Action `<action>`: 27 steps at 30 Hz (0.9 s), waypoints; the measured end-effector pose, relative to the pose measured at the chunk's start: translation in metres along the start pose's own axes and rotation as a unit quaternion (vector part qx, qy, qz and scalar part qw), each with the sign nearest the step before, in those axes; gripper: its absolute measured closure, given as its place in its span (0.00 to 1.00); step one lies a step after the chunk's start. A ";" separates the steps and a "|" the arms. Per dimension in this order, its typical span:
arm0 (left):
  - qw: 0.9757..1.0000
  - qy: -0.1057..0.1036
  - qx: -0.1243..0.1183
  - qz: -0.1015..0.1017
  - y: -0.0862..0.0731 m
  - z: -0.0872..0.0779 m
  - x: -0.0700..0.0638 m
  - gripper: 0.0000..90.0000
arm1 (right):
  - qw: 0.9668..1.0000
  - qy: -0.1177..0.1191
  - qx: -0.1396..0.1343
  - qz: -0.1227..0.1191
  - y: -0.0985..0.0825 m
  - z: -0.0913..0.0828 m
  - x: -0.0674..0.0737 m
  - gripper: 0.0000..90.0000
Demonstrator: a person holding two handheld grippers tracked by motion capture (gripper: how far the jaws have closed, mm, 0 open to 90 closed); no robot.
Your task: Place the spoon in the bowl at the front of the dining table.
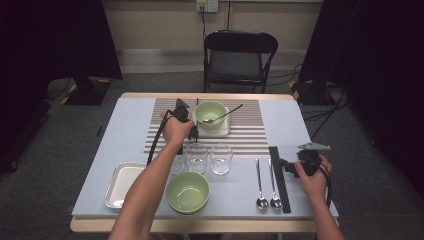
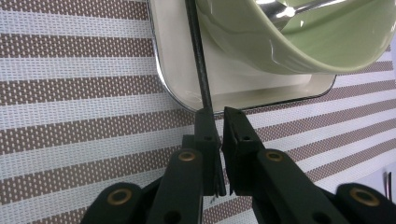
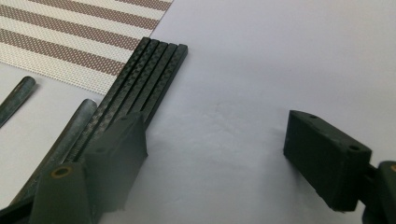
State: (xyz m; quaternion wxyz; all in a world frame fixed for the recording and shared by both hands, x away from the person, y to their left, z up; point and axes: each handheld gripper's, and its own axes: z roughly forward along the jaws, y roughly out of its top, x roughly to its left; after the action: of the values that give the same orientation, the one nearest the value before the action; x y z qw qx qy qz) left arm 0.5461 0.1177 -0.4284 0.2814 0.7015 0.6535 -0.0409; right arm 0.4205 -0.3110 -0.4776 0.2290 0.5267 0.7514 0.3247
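Note:
A green bowl (image 1: 210, 112) with a spoon (image 1: 222, 116) in it stands on a white square plate (image 1: 224, 132) on the striped placemat (image 1: 250, 131). My left gripper (image 1: 195, 134) sits at the plate's near-left corner, shut on the near end of a thin black chopstick (image 1: 197, 112). In the left gripper view that chopstick (image 2: 198, 65) runs from the jaws across the plate's rim (image 2: 173, 88), beside the bowl (image 2: 299, 51). My right gripper (image 1: 286, 166) stands wide open at a bundle of black chopsticks (image 1: 280, 180). In the right gripper view one jaw lies on the bundle (image 3: 144, 79), the other over bare cloth.
Two glasses (image 1: 196, 157) (image 1: 221, 159) stand mid-table, a third partly under the left forearm. Stacked green bowls (image 1: 187, 192) and a white tray (image 1: 120, 185) sit near the front edge. Two spoons (image 1: 260, 185) (image 1: 274, 186) lie left of the bundle. A chair (image 1: 240, 55) stands beyond the table.

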 end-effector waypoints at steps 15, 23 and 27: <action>1.000 -0.007 0.001 -0.005 -0.002 0.000 0.001 0.93 | 1.000 0.000 0.000 0.000 0.000 0.000 0.000 0.22; 1.000 -0.006 -0.002 0.000 -0.002 -0.003 0.002 0.92 | 1.000 0.000 0.000 0.000 0.000 0.000 0.000 0.22; 1.000 -0.009 -0.008 0.000 -0.002 -0.009 0.003 0.91 | 1.000 0.000 0.000 0.000 0.000 0.000 0.000 0.22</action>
State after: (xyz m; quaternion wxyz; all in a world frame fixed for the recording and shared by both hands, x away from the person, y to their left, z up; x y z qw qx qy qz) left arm 0.5416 0.1243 -0.4231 0.2925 0.6985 0.6517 -0.0420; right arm 0.4205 -0.3111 -0.4776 0.2291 0.5270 0.7514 0.3244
